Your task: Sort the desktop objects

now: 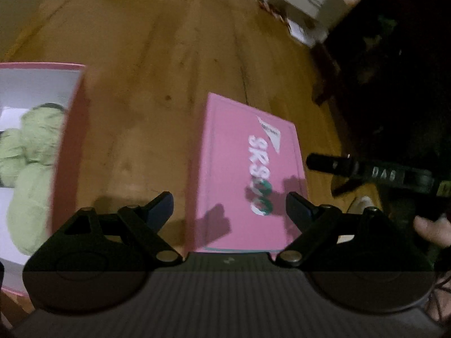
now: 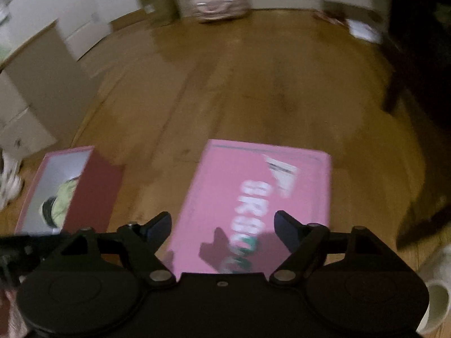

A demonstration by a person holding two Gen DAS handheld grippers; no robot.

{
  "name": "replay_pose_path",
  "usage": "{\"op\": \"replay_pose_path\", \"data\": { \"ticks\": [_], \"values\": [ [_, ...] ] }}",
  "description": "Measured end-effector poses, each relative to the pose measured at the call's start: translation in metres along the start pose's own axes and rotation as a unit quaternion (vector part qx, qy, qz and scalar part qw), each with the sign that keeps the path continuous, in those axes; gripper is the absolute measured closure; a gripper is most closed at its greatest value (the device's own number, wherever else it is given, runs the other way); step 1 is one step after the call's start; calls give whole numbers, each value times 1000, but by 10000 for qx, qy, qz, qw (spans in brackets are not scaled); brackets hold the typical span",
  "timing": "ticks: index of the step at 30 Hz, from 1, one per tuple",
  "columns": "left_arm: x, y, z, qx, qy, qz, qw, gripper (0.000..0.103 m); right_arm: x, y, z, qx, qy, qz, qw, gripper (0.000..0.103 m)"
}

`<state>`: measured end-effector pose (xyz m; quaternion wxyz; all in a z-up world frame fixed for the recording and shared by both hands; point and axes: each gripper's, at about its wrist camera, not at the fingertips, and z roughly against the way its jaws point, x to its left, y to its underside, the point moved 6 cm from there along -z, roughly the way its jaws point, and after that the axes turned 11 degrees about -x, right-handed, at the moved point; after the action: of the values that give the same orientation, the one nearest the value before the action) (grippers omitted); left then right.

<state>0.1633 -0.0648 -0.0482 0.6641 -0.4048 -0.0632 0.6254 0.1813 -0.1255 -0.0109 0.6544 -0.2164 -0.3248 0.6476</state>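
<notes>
Black gripper fingers fill the lower part of both wrist views. Left gripper (image 1: 229, 205) has its jaws spread wide and holds nothing; right gripper (image 2: 222, 225) is likewise wide open and empty. Both hover above a flat pink box lid (image 1: 248, 174) printed with white lettering, lying face up on a wooden tabletop (image 1: 157, 79). Each tool casts a dark finger shadow on the lid, which suggests both are poised low over it, perhaps to lift it from two sides.

To the left, apart from the lid, stands the open pink box (image 1: 67, 152), white inside, with a pale green soft toy (image 1: 31, 169) resting in it. Its open top, with the lid beside it, suggests the lid is meant to close it.

In the left view, the right tool's black body (image 1: 375, 173) enters from the right edge. A white mug (image 2: 435, 295) sits at the table's right edge. White cartons (image 2: 84, 14) and a pink pouch (image 2: 220, 5) line the far side. Both views are motion-blurred.
</notes>
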Motion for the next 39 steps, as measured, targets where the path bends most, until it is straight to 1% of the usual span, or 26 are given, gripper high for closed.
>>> {"op": "replay_pose_path", "data": {
  "ticks": [1,4,8,10,13,15,17,21,25,29,30,31,33,35,39],
  "values": [
    [-6,2,-7,35,-42,-28,10000,16,-14,2,0,-4,34,-155,9999,18],
    [-16,5,-24,47,-327,-53,9994,16,-47,11,-5,24,122,-551,9984,18],
    [-16,1,-42,36,-694,0,9976,16,-80,19,-19,168,153,-945,9953,18],
    [-14,2,-48,70,-825,35,9966,16,-92,24,-29,303,196,-1078,9935,18],
    [-13,6,-57,239,-913,127,9955,16,-107,33,-42,581,164,-1350,9890,18],
    [-16,8,-65,321,-885,147,9954,16,-111,40,-50,835,23,-1505,9851,18],
    [-21,11,-72,418,-879,113,9952,16,-117,46,-58,1029,5,-1677,9804,18],
    [-24,17,-86,595,-983,121,9933,16,-126,54,-71,1275,123,-1777,9757,18],
    [-20,23,-100,798,-1035,178,9913,16,-133,61,-81,1489,72,-1937,9697,18],
    [-14,29,-115,926,-1111,186,9893,16,-137,66,-88,1641,25,-1900,9680,18],
    [-13,29,-117,903,-1100,190,9896,12,-139,68,-91,1667,39,-1964,9662,18],
    [-12,29,-119,877,-1087,194,9900,12,-140,68,-93,1688,57,-2065,9638,18],
    [-11,27,-122,848,-1133,179,9898,12,-141,69,-99,1746,16,-2203,9597,13],
    [-9,26,-125,859,-1160,181,9894,12,-141,70,-105,1782,-89,-2337,9558,13],
    [-3,24,-126,825,-1078,333,9902,12,-142,69,-114,1807,-275,-2526,9502,13]
  ]
}}
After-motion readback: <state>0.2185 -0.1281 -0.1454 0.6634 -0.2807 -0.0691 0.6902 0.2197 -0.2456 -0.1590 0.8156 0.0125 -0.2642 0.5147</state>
